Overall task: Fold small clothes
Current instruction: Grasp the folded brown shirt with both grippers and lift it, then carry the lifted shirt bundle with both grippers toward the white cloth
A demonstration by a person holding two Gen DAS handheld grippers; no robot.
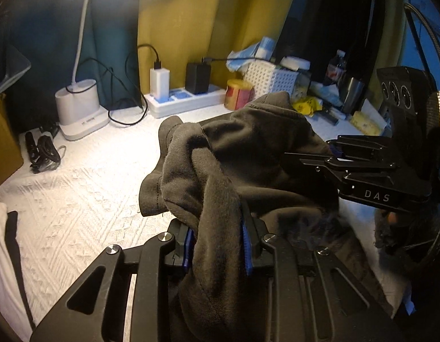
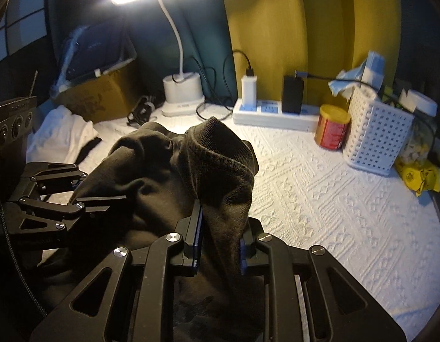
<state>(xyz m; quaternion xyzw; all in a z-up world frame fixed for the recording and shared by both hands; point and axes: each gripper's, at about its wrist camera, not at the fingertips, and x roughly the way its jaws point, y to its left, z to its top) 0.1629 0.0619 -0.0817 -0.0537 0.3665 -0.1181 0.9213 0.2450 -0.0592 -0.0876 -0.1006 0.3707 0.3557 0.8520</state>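
Right wrist view, both tongs clamped on dark garment, white basket holding tissues

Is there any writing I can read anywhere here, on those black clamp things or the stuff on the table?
"DAS": white letters on the right gripper, seen from the left wrist camera.
Lamp base: a small printed line, too blurred to read.
Red and yellow can: label print too blurred to read.
Yellow packet: a round mark, not readable.
Cardboard box: faint print, not readable.
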